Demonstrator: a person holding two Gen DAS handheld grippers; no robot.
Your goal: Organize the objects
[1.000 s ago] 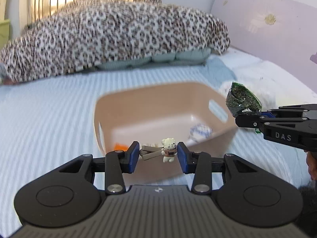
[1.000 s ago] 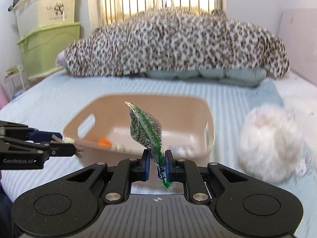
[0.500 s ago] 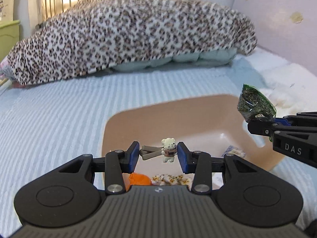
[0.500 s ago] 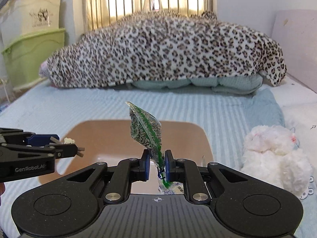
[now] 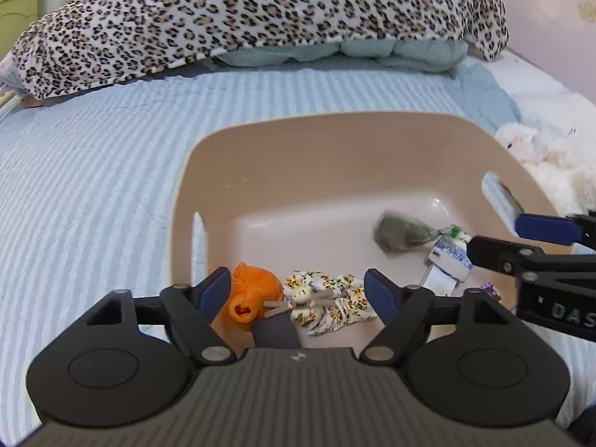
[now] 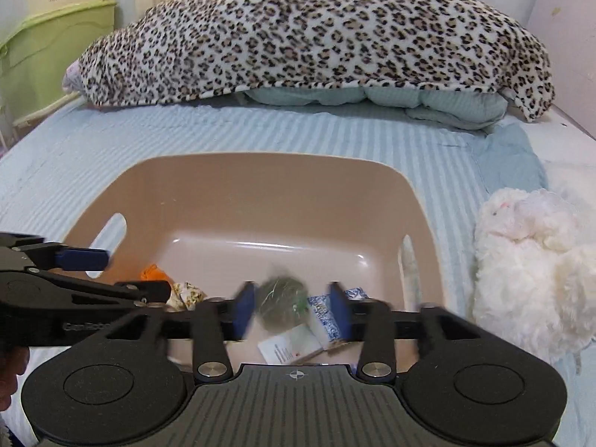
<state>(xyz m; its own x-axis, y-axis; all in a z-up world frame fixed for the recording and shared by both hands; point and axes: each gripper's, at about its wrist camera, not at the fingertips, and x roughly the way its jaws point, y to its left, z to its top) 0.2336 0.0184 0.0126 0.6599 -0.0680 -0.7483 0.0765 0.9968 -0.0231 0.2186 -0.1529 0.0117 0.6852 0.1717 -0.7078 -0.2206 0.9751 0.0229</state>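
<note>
A beige plastic bin [image 5: 298,156] sits on the striped blue bed; it also shows in the right wrist view [image 6: 260,201]. My left gripper [image 5: 298,290] is open above its near edge, and the bear-charm nail clipper [image 5: 301,301] is blurred between the fingers, falling free. My right gripper [image 6: 292,313] is open over the bin, and the green-grey packet [image 6: 279,301] is blurred below it; the packet also shows in the left wrist view [image 5: 402,232]. An orange cloth [image 5: 253,290], a floral cloth [image 5: 331,294] and blue-white sachets [image 5: 447,257] lie in the bin.
A leopard-print blanket [image 6: 316,37] over a pale green quilt lies across the far bed. A white plush toy [image 6: 532,268] sits right of the bin. Green storage boxes [image 6: 48,56] stand at the far left.
Both grippers moved forward over the bin and opened. The left let go of the nail clipper and the right let go of the green packet; both dropped into the bin.
</note>
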